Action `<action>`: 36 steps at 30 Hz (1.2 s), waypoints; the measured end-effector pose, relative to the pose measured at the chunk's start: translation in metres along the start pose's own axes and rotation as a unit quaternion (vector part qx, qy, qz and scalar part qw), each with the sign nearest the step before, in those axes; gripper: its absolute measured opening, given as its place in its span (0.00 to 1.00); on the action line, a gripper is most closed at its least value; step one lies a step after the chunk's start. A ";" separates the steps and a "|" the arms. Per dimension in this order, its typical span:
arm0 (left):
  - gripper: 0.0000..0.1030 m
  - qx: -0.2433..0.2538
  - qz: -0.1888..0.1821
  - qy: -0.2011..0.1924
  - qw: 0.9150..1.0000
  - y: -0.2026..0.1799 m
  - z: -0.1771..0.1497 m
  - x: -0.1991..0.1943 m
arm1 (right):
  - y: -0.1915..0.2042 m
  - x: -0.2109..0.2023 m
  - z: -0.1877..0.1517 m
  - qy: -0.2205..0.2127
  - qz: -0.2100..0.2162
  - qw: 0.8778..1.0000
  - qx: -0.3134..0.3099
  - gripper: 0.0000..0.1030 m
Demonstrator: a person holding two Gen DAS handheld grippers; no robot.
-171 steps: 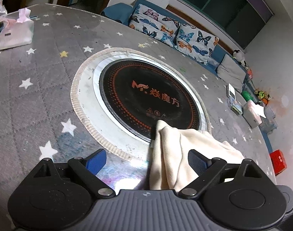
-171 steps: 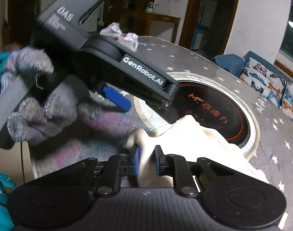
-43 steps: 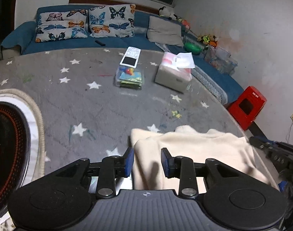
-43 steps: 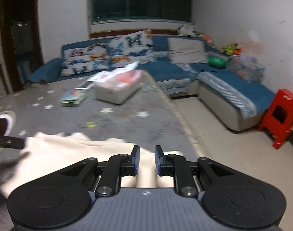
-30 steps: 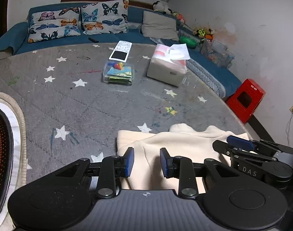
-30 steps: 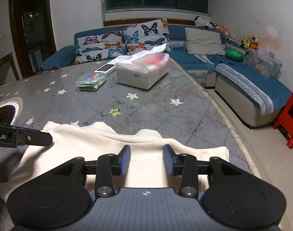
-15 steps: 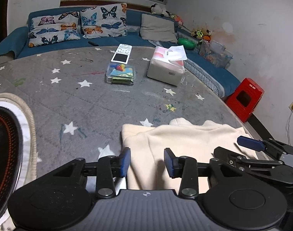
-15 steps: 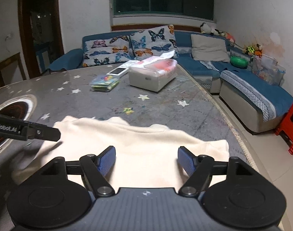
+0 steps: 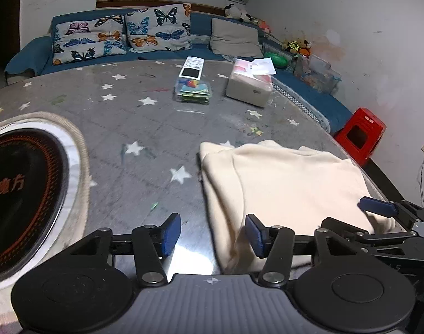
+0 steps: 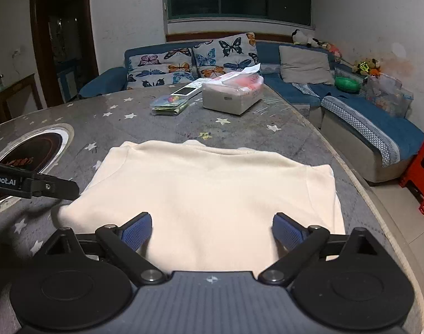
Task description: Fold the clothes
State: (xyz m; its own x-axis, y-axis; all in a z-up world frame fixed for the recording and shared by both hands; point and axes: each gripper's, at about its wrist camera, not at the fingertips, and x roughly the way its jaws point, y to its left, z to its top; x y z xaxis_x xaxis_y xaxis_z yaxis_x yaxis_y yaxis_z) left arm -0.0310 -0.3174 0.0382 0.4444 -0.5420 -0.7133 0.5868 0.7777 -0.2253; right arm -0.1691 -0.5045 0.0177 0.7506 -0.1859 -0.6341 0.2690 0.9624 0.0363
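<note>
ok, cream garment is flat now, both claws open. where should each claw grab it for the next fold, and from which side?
Probably the two near corners of the cream garment. It lies flat on the table with its near hem under the cameras. The left claw sits at the left edge, the right claw over the middle hem. Come in low from the near side, pinch each corner, and carry it toward the far edge.

Black tool, blue ribbed pads

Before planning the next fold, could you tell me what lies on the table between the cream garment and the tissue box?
In the right wrist view, only bare star-print tablecloth lies between the cream garment and the tissue box.
</note>
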 end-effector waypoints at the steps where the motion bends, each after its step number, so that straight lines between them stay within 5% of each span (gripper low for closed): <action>1: 0.58 0.000 0.002 0.002 1.000 0.001 -0.002 -0.002 | 0.001 -0.002 -0.002 -0.001 -0.001 1.000 0.000 0.94; 24: 0.97 0.007 0.020 -0.037 0.999 0.011 -0.047 -0.054 | 0.018 -0.032 -0.022 -0.012 -0.014 1.000 0.021 1.00; 36: 1.00 0.017 0.038 -0.040 0.998 0.008 -0.057 -0.062 | 0.018 -0.044 -0.029 -0.023 -0.015 0.999 0.036 1.00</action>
State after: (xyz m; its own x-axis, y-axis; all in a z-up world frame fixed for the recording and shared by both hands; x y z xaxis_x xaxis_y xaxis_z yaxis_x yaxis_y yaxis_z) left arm -0.0924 -0.2594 0.0433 0.5405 -0.5066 -0.6717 0.5711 0.8072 -0.1493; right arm -0.2149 -0.4728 0.0237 0.7677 -0.2250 -0.6000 0.3329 0.9401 0.0734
